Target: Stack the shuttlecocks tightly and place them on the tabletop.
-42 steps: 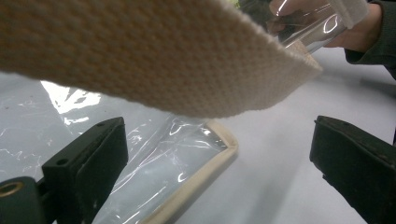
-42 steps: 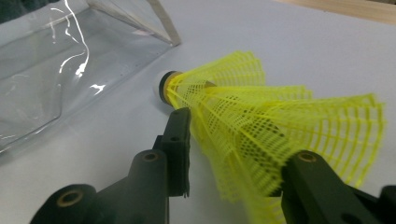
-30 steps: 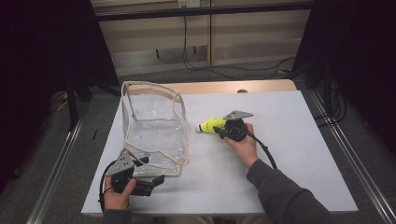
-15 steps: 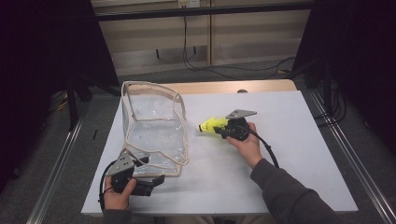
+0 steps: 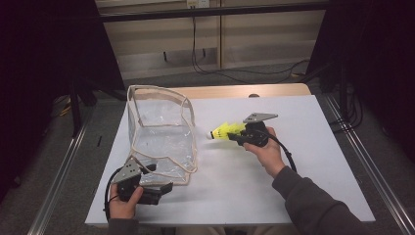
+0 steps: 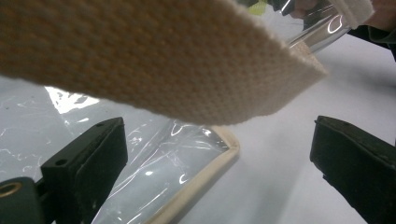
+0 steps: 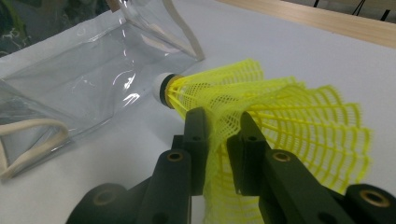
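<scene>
- The shuttlecock (image 7: 261, 107) has a bright yellow net-patterned skirt, a black band and a white tip.
- The bag (image 5: 161, 134) is clear plastic, edged in cream woven webbing.
- The right gripper (image 7: 218, 128) has 2 black jaws; the left gripper (image 6: 219, 158) is black too.
- The desk (image 5: 303, 166) is white, with a light wood strip along its far edge.
- The sleeve (image 5: 313, 205) is dark grey.

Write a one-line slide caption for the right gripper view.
Right claw pinches the skirt of a yellow shuttlecock, its cork tip pointing toward the clear bag on the white table.
</scene>
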### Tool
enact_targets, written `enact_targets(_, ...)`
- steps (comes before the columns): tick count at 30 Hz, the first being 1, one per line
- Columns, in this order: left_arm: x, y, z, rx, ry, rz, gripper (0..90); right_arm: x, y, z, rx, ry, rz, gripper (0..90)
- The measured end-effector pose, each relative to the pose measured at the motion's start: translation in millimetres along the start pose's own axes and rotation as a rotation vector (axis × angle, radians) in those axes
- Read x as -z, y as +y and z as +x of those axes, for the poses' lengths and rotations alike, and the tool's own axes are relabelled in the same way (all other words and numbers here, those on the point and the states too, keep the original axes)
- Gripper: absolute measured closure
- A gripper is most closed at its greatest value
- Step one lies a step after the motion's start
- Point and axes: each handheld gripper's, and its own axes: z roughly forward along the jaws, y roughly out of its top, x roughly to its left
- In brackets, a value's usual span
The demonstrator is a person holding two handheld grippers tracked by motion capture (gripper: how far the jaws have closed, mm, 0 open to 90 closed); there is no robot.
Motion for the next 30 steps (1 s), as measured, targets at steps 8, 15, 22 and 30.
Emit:
enact_targets(8,0.7,0.0,-0.1,0.004,-0.001,0.002,4.0,10.4,5.1,-2.4,-0.003,0.020,0.002,78.2)
enact_targets(15,0.7,0.1,0.0,0.004,-0.003,0.002,4.0,16.5,8.2,-6.4,-0.026,0.037,-0.007,78.2)
enact_targets(22,-1.9,1.6,1.3,0.002,-0.011,0.005,3.7,24.8,12.2,-5.4,-0.010,0.042,-0.004,78.2)
enact_targets(30,-0.5,0.9,-0.5,0.003,-0.008,0.003,3.7,31.8,17.4,-4.5,-0.003,0.053,-0.001,78.2)
